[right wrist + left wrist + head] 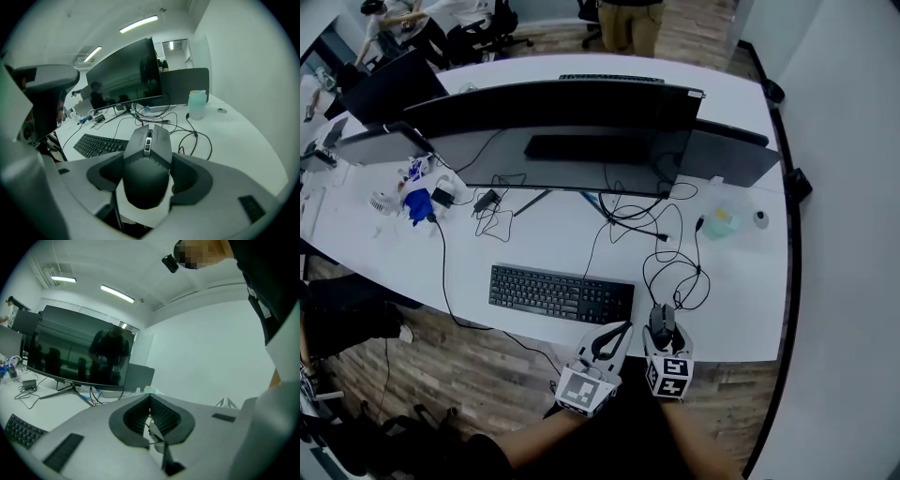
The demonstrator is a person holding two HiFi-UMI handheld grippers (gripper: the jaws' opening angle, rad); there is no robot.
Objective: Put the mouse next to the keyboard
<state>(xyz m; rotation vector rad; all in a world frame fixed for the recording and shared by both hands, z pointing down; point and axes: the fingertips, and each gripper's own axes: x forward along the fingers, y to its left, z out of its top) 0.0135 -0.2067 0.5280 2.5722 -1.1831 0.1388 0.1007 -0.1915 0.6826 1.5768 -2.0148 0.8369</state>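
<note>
A dark grey wired mouse (pixel 146 164) sits between the jaws of my right gripper (pixel 147 176), which is shut on it; its cable runs off across the desk. In the head view the mouse (pixel 662 324) is held at the desk's front edge, just right of the black keyboard (pixel 561 292). The keyboard (pixel 98 144) lies to the left in the right gripper view. My left gripper (pixel 609 339) hovers beside the right one, below the keyboard's right end. Its jaws (pixel 151 418) are shut with nothing between them.
A wide black monitor (pixel 553 131) stands behind the keyboard on the white desk (pixel 741 291). Loose black cables (pixel 675 272) loop across the desk right of the keyboard. A pale bottle (pixel 719 220) stands at the right, and small blue items (pixel 417 202) at the left.
</note>
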